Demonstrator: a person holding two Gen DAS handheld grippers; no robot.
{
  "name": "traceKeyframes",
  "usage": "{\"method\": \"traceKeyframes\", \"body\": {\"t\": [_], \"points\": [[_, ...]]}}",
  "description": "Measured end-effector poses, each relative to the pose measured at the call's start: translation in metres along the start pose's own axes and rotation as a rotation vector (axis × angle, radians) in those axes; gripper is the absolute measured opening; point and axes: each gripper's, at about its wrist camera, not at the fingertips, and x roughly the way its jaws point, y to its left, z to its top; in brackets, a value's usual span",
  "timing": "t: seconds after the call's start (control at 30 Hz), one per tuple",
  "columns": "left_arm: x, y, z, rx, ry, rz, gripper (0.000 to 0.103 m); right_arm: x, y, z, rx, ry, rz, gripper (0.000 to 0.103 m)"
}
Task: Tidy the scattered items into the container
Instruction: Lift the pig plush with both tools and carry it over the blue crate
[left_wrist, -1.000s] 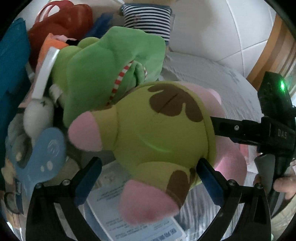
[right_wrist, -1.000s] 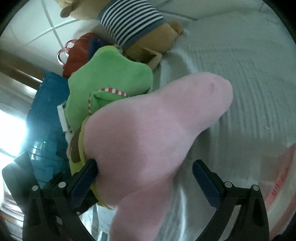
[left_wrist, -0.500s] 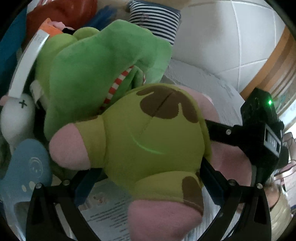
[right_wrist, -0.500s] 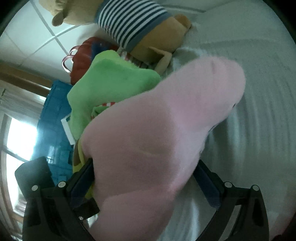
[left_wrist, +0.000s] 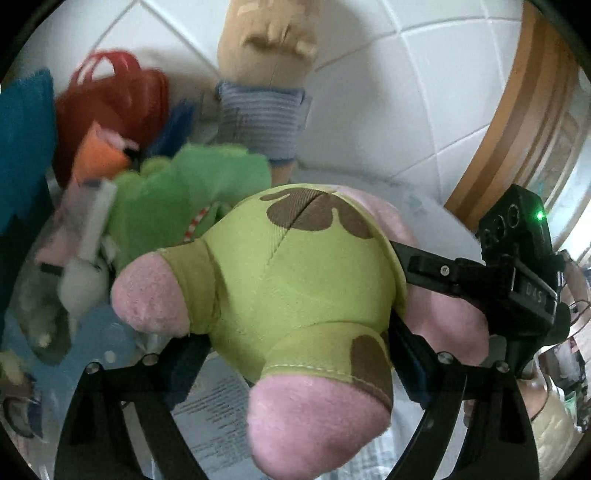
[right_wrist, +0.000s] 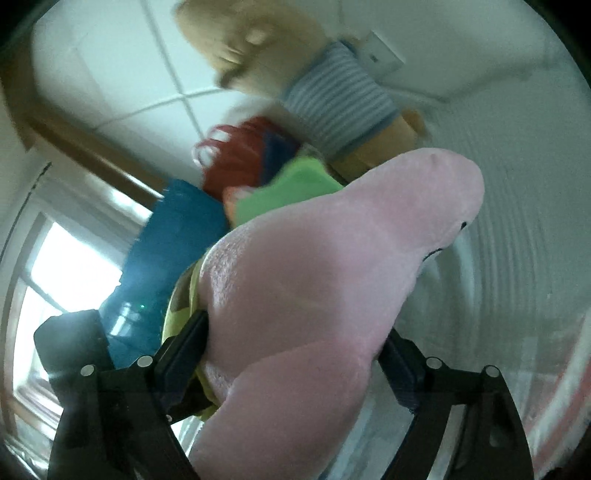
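A pink starfish plush in lime-green shorts (left_wrist: 295, 280) is held by both grippers at once. My left gripper (left_wrist: 295, 365) is shut on its shorts end, legs toward the camera. My right gripper (right_wrist: 295, 354) is shut on its pink body (right_wrist: 325, 280); that gripper's black frame (left_wrist: 517, 280) shows at the right of the left wrist view. The plush hangs lifted above the white sheet (right_wrist: 524, 258) and papers (left_wrist: 218, 410). The blue container (right_wrist: 173, 243) stands at the left, also visible in the left wrist view (left_wrist: 22, 147).
A green plush (left_wrist: 184, 195), a bear in a striped shirt (left_wrist: 262, 122), a red bag (left_wrist: 110, 99) and a light-blue toy (left_wrist: 92, 350) lie piled beside the container. White tiled wall (left_wrist: 388, 92) behind; wooden trim (left_wrist: 517, 129) at right.
Both grippers have risen and tilted up with the pink plush; the pile of toys now sits lower and farther off, and more wall shows. Both grips are unchanged.
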Motion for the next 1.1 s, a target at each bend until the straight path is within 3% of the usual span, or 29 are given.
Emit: {"method": "traceKeyframes", "body": {"t": [0.23, 0.47, 0.6, 0.73, 0.9, 1.0, 1.1], "points": [[-0.094, -0.012, 0.017, 0.071, -0.159, 0.059, 0.091, -0.033, 0.089, 0.005, -0.129, -0.083, 0.076, 0.087], [-0.181, 0.022, 0.019, 0.092, -0.244, 0.103, 0.091, -0.022, 0.172, -0.006, -0.189, -0.132, 0.148, 0.087], [-0.236, 0.051, 0.031, 0.099, -0.299, 0.17, 0.091, 0.0, 0.228, 0.0, -0.228, -0.139, 0.23, 0.087], [-0.291, 0.086, 0.049, 0.063, -0.346, 0.276, 0.092, 0.043, 0.293, 0.017, -0.272, -0.094, 0.342, 0.087], [-0.34, 0.169, 0.086, 0.016, -0.341, 0.376, 0.092, 0.124, 0.374, 0.035, -0.285, -0.03, 0.424, 0.087], [-0.349, 0.23, 0.111, -0.023, -0.322, 0.403, 0.093, 0.182, 0.414, 0.046, -0.284, -0.015, 0.416, 0.087], [-0.351, 0.304, 0.141, -0.083, -0.299, 0.442, 0.103, 0.247, 0.45, 0.063, -0.267, -0.021, 0.355, 0.089]]}}
